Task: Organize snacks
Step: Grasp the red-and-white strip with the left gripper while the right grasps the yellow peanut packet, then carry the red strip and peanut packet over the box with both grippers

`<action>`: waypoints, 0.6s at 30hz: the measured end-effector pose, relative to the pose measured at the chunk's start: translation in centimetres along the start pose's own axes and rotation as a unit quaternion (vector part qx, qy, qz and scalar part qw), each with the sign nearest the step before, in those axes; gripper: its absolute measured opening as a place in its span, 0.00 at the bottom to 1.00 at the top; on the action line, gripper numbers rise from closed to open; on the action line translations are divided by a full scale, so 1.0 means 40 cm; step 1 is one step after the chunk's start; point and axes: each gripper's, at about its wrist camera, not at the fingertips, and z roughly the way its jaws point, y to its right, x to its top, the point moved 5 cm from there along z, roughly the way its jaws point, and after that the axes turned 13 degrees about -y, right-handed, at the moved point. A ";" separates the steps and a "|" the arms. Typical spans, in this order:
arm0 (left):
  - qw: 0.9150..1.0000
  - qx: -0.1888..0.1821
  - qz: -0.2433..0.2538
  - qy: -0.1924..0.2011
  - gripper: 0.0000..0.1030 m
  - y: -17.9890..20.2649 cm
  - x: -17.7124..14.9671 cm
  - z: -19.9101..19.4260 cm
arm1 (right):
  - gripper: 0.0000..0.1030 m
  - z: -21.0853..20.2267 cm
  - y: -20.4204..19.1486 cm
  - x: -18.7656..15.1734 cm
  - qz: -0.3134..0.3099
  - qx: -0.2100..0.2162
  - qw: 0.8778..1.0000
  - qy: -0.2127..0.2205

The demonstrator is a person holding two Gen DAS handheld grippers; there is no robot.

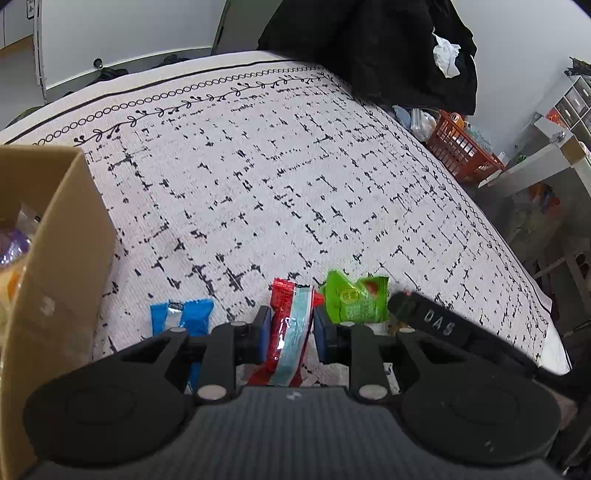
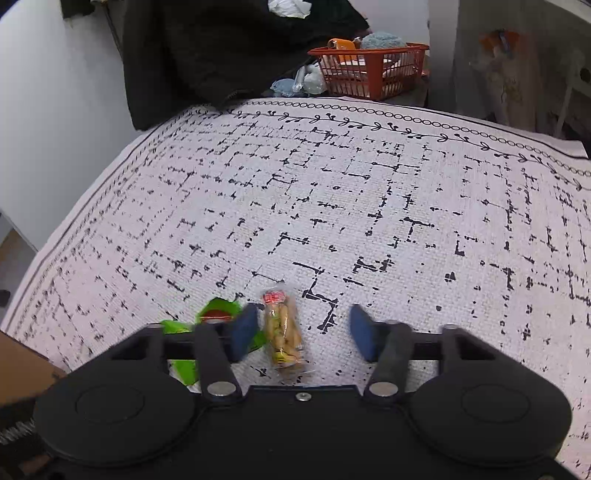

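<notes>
White cloth (image 1: 258,192) with black dash pattern and vine border covering flat surface. Lying on it: blue packet (image 1: 184,314), red-and-pale-blue packet (image 1: 288,332), green packet (image 1: 354,299), clear packet of yellow snacks (image 2: 284,332). Cardboard box (image 1: 62,266) sitting at left edge.

A white woven cloth (image 2: 332,206) with broken black grid marks and a leafy border spreads ahead of both claws. Beyond its far edge hangs dark black fabric (image 2: 221,55), an orange plastic basket (image 2: 369,70) beside it, pale walls (image 1: 129,29) behind.
</notes>
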 end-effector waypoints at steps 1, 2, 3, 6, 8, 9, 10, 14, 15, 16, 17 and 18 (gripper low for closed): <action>1.000 0.000 -0.001 0.001 0.23 -0.001 0.002 -0.003 | 0.32 -0.002 -0.003 -0.004 -0.007 -0.001 1.000 -0.001; 1.000 0.000 -0.002 0.002 0.23 -0.003 0.003 -0.006 | 0.21 -0.002 -0.005 -0.006 -0.011 0.000 1.000 -0.004; 1.000 0.000 -0.003 0.004 0.23 -0.005 0.004 -0.010 | 0.19 -0.003 -0.006 -0.007 -0.013 0.005 1.000 -0.007; 1.000 0.001 -0.004 0.010 0.23 -0.009 0.007 -0.026 | 0.18 -0.014 -0.004 -0.011 -0.005 0.022 1.000 -0.009; 1.000 0.001 -0.004 0.015 0.23 -0.011 0.009 -0.040 | 0.18 -0.027 -0.007 -0.013 -0.004 0.031 1.000 -0.006; 1.000 0.000 -0.005 0.018 0.23 -0.011 0.010 -0.048 | 0.18 -0.036 -0.010 -0.014 -0.004 0.036 0.999 -0.003; 1.000 -0.001 -0.004 0.021 0.23 -0.011 0.011 -0.057 | 0.18 -0.046 -0.011 -0.014 -0.005 0.043 0.999 0.001; 0.999 -0.003 -0.001 0.037 0.23 -0.010 0.013 -0.105 | 0.18 -0.080 -0.019 -0.019 -0.010 0.055 0.998 0.010; 0.999 -0.004 -0.001 0.041 0.23 -0.010 0.013 -0.116 | 0.18 -0.088 -0.024 -0.021 -0.014 0.056 0.998 0.012; 0.999 -0.003 -0.001 0.046 0.23 -0.011 0.013 -0.129 | 0.18 -0.097 -0.029 -0.023 -0.018 0.058 0.998 0.015; 0.999 -0.003 -0.001 0.050 0.23 -0.012 0.013 -0.141 | 0.18 -0.104 -0.034 -0.023 -0.022 0.060 0.998 0.018; 0.999 -0.002 -0.002 0.053 0.23 -0.013 0.012 -0.154 | 0.18 -0.113 -0.039 -0.024 -0.025 0.062 0.998 0.022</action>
